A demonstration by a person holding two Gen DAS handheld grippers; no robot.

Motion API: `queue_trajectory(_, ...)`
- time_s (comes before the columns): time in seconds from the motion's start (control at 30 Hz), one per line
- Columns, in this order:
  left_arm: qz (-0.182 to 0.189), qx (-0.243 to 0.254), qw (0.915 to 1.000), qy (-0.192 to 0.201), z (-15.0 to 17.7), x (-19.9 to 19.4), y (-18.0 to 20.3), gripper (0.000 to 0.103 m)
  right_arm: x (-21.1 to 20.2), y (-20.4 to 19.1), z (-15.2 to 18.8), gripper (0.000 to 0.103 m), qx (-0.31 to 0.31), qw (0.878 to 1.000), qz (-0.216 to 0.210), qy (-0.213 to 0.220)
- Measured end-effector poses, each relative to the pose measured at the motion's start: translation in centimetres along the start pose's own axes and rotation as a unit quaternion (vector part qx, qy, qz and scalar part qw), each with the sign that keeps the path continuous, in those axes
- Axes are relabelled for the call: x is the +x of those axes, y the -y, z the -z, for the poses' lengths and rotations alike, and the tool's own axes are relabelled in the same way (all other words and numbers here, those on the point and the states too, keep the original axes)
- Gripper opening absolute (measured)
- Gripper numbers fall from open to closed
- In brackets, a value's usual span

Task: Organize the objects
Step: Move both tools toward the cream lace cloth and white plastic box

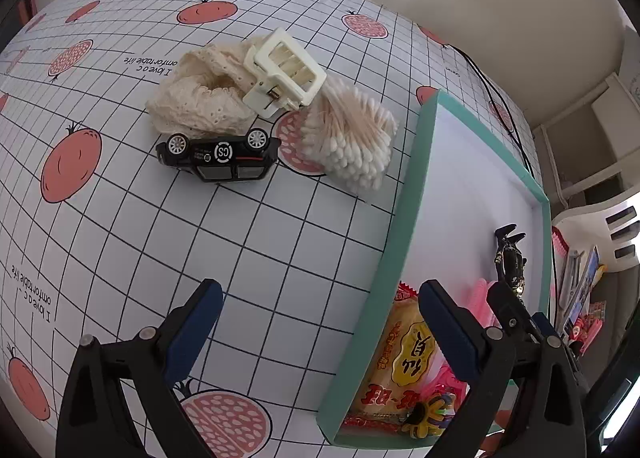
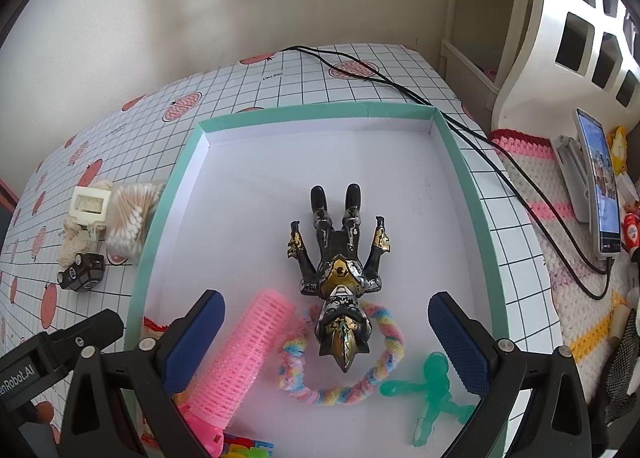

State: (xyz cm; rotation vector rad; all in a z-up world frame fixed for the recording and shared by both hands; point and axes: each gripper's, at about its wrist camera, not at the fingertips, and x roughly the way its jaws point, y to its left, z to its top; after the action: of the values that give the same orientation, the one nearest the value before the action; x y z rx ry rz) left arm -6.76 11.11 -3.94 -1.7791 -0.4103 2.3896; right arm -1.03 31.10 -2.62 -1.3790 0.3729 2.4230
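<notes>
The left gripper (image 1: 320,322) gapes wide and empty over the tray's (image 1: 384,242) left edge. The right gripper (image 2: 326,332) gapes wide over the figure (image 2: 340,270) in the tray, not touching it.

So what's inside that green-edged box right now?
Inside the box: a black-and-gold figure lying on a pastel braided ring, a pink hair roller, a green toy and a snack packet. The nearest corner is hidden by the hand-held grippers.

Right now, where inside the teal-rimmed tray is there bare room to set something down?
The far half of the teal-rimmed tray is bare, from its far wall to the feet of the black-and-gold action figure. The near end is crowded: pink hair roller, pastel twisted ring, green plastic figure.
</notes>
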Motion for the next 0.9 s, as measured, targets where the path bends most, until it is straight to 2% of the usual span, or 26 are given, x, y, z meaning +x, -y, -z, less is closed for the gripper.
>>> queue_trajectory(0.33,0.005,-0.01,0.9999,-0.001,-0.2,-0.2,-0.7,0.099,-0.4,-0.5,-0.2,0.103,0.0,1.0,0.001,0.009)
queue_trajectory(0.57,0.009,-0.019,0.9997,0.008,-0.7,-0.6,-1.0,0.099,-1.9,-1.4,-0.7,0.103,-0.011,0.999,-0.009,0.042)
queue_trajectory(0.9,0.003,-0.03,0.9977,0.06,-1.7,-2.7,-1.9,0.099,-3.1,-3.5,-0.9,0.103,-0.041,0.996,-0.022,0.073)
